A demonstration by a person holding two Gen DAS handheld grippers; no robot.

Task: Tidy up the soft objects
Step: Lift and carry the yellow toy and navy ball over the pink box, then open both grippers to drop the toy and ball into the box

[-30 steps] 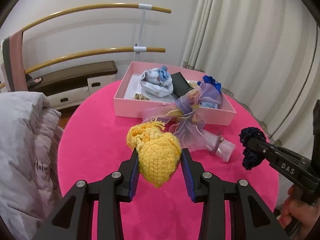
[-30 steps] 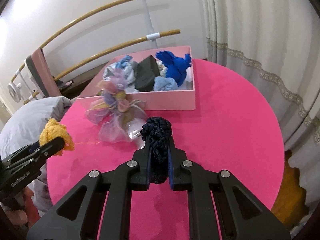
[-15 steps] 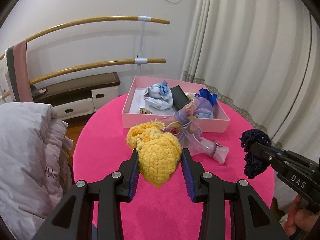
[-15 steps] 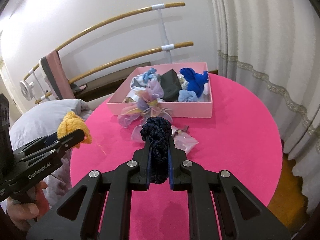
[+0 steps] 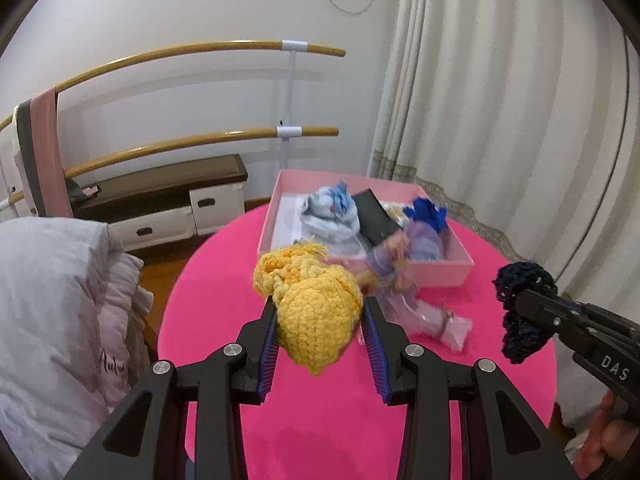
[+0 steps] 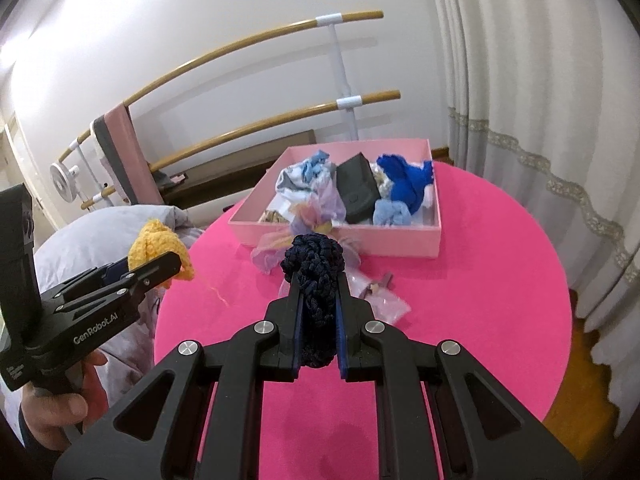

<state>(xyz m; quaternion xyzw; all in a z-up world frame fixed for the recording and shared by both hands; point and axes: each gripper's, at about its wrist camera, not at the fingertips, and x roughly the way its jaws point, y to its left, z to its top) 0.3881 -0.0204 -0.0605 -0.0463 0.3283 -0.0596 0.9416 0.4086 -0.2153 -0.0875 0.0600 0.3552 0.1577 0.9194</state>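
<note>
Above the worktop (image 5: 224,280), yellow knit (image 5: 316,316) (left tongs (image 5: 320,344)) and navy scrunchie (image 6: 316,280) (right tongs (image 6: 318,320)) are clenched; snagging on the box (image 6: 340,236) rim is risked.

Both grippers (image 5: 320,320) (image 6: 318,304) raised, fingers (image 5: 267,344) clamped.

Round table (image 6: 500,280) carries a box (image 6: 340,238) at its far side. In the box: bundled cloth (image 6: 304,172) at left, flat case (image 6: 356,192) in the middle, crumpled fabric (image 6: 404,180) at right, with a smaller wad (image 6: 392,214) before it. Ribbon bow (image 6: 308,216) lies against the box's near wall; plastic packet (image 6: 380,296) lies on the table nearer the viewer. Left tool (image 5: 320,316) holds a knitted piece (image 5: 316,316) above the table's left part; right tool (image 6: 318,300) holds a braided piece (image 6: 314,268) above the middle. Bedding (image 5: 52,320) lies left of the table. Rails (image 5: 200,92) and low cabinet (image 5: 160,204) stand behind; curtain (image 6: 540,100) hangs at right.
</note>
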